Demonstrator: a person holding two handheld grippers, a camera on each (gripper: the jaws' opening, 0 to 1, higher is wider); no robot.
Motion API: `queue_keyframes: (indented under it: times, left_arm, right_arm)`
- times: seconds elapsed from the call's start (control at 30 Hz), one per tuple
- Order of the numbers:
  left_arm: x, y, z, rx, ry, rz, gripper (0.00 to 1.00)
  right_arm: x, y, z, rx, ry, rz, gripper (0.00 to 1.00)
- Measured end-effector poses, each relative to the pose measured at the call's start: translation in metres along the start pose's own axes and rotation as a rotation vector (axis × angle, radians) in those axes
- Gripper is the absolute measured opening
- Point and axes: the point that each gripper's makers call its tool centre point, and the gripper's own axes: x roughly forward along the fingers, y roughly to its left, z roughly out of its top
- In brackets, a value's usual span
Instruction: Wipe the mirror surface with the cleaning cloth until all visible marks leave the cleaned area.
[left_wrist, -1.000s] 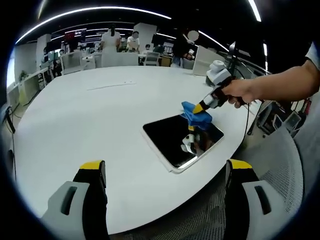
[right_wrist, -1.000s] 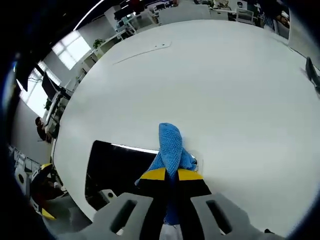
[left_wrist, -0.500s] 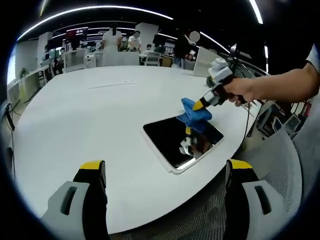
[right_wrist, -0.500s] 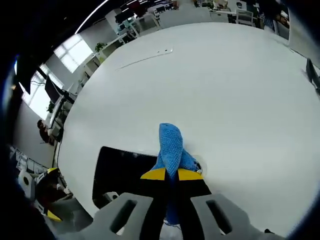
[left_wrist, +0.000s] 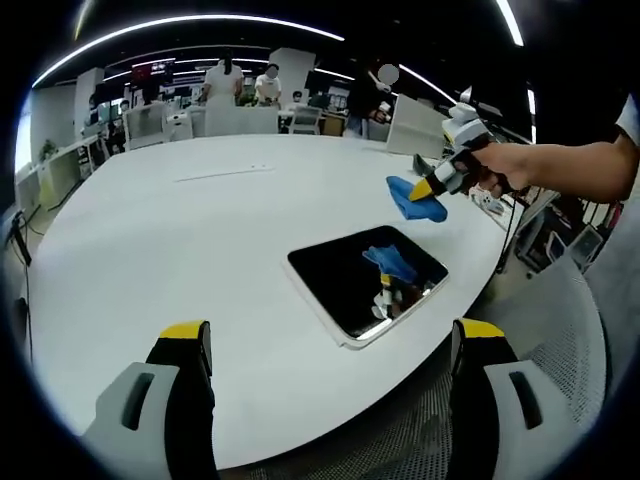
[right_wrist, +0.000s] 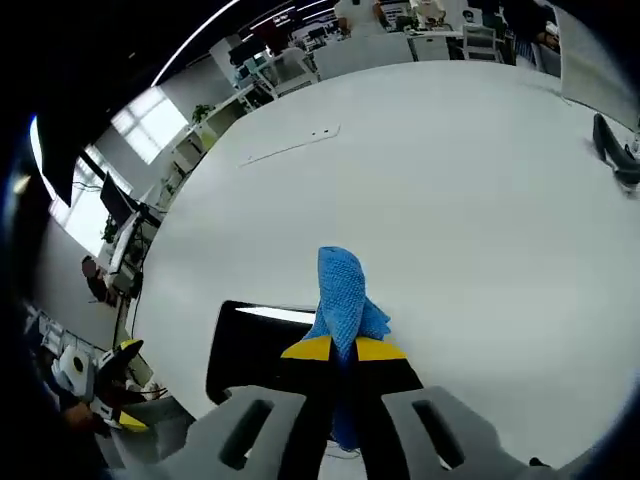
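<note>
A dark rectangular mirror (left_wrist: 365, 280) lies flat near the white table's front edge, its glass reflecting the cloth and gripper above it. My right gripper (left_wrist: 432, 190) hangs above the mirror's far side, shut on a blue cleaning cloth (left_wrist: 414, 200), clear of the glass. In the right gripper view the cloth (right_wrist: 343, 293) juts out from between the closed yellow-tipped jaws, with the mirror (right_wrist: 255, 345) below and to the left. My left gripper (left_wrist: 330, 345) stands open in front of the table's near edge, nothing between its jaws.
The large white table (left_wrist: 170, 230) stretches far back. Chairs, desks and several standing people (left_wrist: 222, 75) are at the far side. A mesh chair (left_wrist: 560, 350) sits at the right. A dark object (right_wrist: 612, 150) lies on the table at the right.
My right gripper has lifted the blue cloth off the mirror's far corner and raised it up and back. The left gripper has stayed put.
</note>
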Motion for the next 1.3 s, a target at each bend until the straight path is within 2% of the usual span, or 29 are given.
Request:
queue_keyframes:
  times: [0.2, 0.4, 0.57, 0.9, 1.03, 1.3]
  left_arm:
    - [0.0, 0.0, -0.001, 0.004, 0.005, 0.001, 0.99]
    - [0.0, 0.0, 0.0, 0.005, 0.003, 0.004, 0.99]
    - [0.001, 0.002, -0.001, 0.001, 0.003, 0.008, 0.99]
    - [0.0, 0.001, 0.0, 0.001, 0.001, 0.006, 0.99]
    - [-0.001, 0.002, 0.001, 0.001, -0.01, 0.005, 0.99]
    - [-0.003, 0.005, 0.002, -0.003, -0.015, 0.024, 0.99]
  right_arm:
    - [-0.015, -0.023, -0.009, 0.013, -0.001, -0.03, 0.01]
    - [-0.02, -0.034, -0.017, 0.025, 0.006, -0.04, 0.01]
    - [-0.014, -0.038, -0.027, 0.026, 0.027, -0.045, 0.01]
    - [0.005, -0.071, -0.054, 0.077, 0.069, -0.087, 0.02]
    - [0.012, -0.078, -0.065, 0.044, 0.086, -0.104, 0.02]
    - [0.013, -0.077, -0.065, 0.0, 0.098, -0.1, 0.01]
